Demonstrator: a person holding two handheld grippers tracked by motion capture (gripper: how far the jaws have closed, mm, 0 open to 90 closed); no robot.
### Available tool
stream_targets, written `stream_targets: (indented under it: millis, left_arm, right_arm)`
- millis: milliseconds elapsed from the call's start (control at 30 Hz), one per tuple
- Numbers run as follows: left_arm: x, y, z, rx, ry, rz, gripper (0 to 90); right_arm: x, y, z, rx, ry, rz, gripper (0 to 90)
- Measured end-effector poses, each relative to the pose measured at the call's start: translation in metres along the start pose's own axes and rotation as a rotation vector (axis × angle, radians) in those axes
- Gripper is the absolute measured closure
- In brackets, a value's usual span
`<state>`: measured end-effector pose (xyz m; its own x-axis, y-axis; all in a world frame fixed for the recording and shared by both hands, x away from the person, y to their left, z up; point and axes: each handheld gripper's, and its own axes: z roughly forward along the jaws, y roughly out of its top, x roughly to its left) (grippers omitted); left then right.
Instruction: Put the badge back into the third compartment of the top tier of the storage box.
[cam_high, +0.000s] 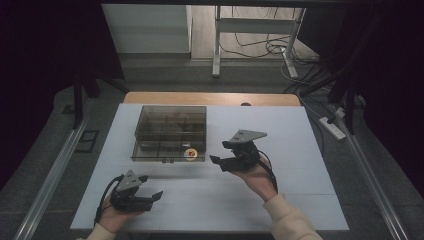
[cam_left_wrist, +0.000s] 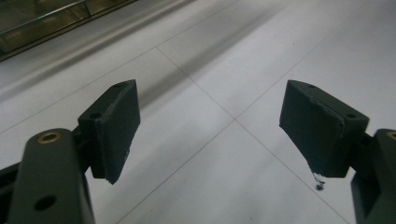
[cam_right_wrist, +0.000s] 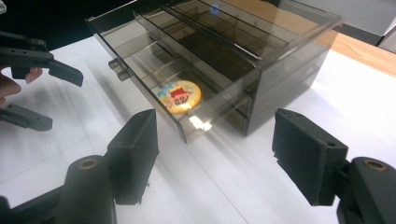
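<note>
White tabletop (cam_high: 280, 200) under dim light bears a smoky drawer box (cam_high: 171, 131); both grippers' fingers seemingly spread, empty.

The room was dim. A grey floor (cam_high: 165, 75) lay behind the white table (cam_high: 300, 200). At upper centre stood a metal frame (cam_high: 218, 45), with loose cables (cam_high: 260, 47) beside it.
</note>
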<state>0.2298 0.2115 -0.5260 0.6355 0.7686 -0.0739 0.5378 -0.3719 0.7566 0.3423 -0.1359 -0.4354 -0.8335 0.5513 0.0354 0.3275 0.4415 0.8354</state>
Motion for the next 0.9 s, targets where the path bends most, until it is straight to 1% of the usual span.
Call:
stream_targets:
  millis: [133,233,300,600,667,700,800,900]
  left_arm:
    - [0.0,0.0,0.0,0.002,0.0,0.002,21.0]
    - [0.0,0.0,0.001,0.003,0.0,0.001,21.0]
    - [0.0,0.0,0.001,0.001,0.001,0.003,21.0]
    - [0.001,0.002,0.001,-0.004,0.002,0.005,21.0]
    - [0.001,0.003,0.002,-0.003,0.002,0.008,20.9]
    - [0.001,0.003,0.002,-0.003,0.002,0.009,20.9]
    - [0.001,0.004,0.003,-0.003,0.001,0.011,20.9]
    - [0.001,0.005,0.004,-0.003,-0.001,0.012,20.9]
  right_arm:
    - [-0.003,-0.011,-0.01,-0.003,-0.015,0.012,31.4]
    - [-0.007,-0.021,-0.021,-0.017,-0.039,0.021,31.3]
    - [-0.009,-0.028,-0.028,-0.023,-0.045,0.033,31.3]
    - [-0.017,-0.067,-0.064,-0.036,-0.097,0.071,31.3]
    - [-0.019,-0.076,-0.072,-0.044,-0.103,0.078,31.3]
    - [-0.02,-0.082,-0.076,-0.049,-0.113,0.083,31.3]
    - [-0.023,-0.096,-0.087,-0.048,-0.136,0.081,31.3]
    - [-0.025,-0.108,-0.097,-0.047,-0.157,0.089,31.3]
